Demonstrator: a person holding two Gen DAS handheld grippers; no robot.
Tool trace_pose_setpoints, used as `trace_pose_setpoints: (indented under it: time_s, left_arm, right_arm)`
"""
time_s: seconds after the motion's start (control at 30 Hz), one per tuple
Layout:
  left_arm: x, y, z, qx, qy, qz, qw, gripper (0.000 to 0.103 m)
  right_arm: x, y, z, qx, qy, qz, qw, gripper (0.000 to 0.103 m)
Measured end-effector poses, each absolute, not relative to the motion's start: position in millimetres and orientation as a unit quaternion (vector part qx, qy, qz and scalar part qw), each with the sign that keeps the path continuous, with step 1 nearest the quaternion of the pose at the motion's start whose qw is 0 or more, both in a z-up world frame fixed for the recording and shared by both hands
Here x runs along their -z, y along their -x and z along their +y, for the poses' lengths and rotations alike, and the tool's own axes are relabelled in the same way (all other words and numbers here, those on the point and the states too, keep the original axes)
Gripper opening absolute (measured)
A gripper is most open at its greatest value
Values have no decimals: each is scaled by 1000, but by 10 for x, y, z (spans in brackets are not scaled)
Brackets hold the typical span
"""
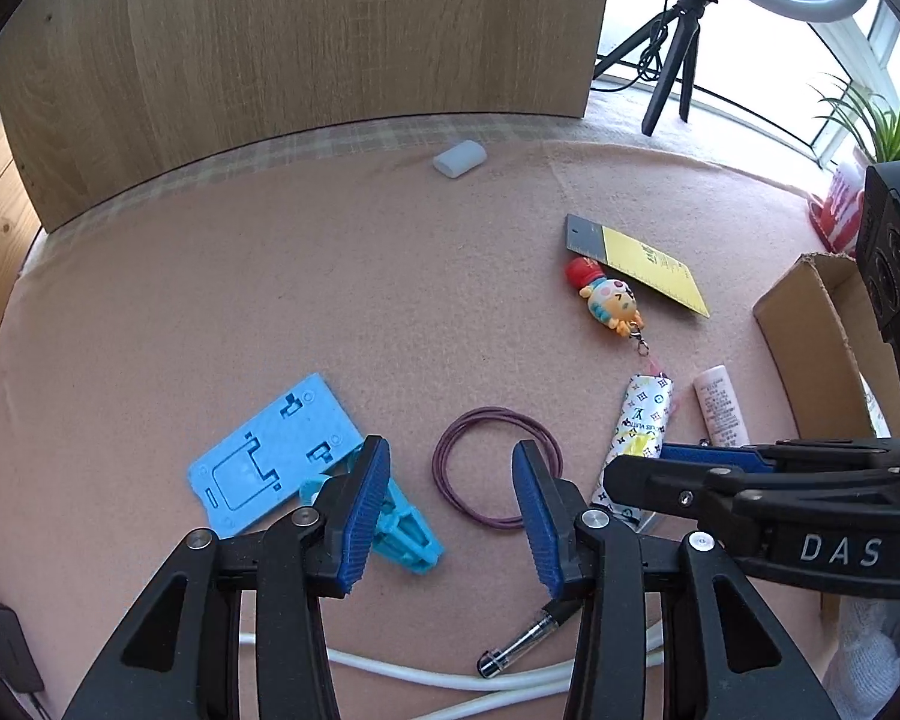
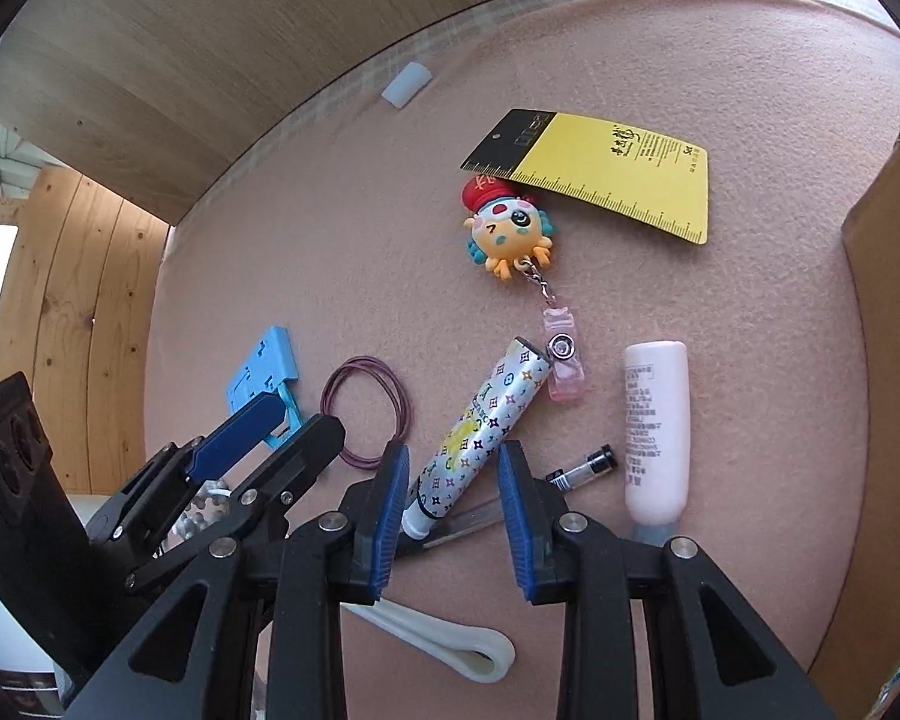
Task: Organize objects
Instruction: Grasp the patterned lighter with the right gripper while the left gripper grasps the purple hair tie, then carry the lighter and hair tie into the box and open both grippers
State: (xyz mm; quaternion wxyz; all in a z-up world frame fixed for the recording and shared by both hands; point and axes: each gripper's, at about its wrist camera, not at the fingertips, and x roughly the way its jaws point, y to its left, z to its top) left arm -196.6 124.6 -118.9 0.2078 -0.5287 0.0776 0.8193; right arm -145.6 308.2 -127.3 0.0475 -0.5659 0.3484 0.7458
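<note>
Your right gripper (image 2: 453,516) hangs with its jaws spread on either side of the lower end of the monogram-printed tube (image 2: 480,438), the pads not touching it, while the tube lies on the pink felt mat (image 2: 342,228) between the purple hair ties (image 2: 369,411) and the pink lotion tube (image 2: 657,438). Your left gripper (image 1: 450,504) is also spread wide and holds nothing, low over the hair ties (image 1: 495,468), with the blue plastic plate (image 1: 273,462) just to its left.

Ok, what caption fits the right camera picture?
Open right gripper poised over a patterned tube on the pink mat.
</note>
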Motion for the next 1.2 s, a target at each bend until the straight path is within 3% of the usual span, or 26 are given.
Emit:
trace_pose_setpoints:
  time_s: [0.3,0.4,0.5,0.6,0.63,1.2]
  left_arm:
    - [1341,2068,1445,-793,547,137,232,45]
    - [1334,2050,1442,-794,545,124,238,44]
    - [1330,2045,1431,-798,544,108,235,29]
    - [1333,2012,1395,-799,546,89,237,6]
    - [1338,1995,1384,-799,546,84,238,4]
    - [964,1714,1062,-822,523,4,227,3]
  right_arm:
    - [1308,1428,3091,-749,572,329,49,17]
    - [1305,1370,3108,-749,572,330,47,16]
    - [1303,1305,3109,-751,570,329,46,15]
    - [1301,1241,3117,-752,567,332,47,14]
    - [1299,1225,3115,-753,566,333,47,14]
    - [1008,860,3194,-772,526,354,49,10]
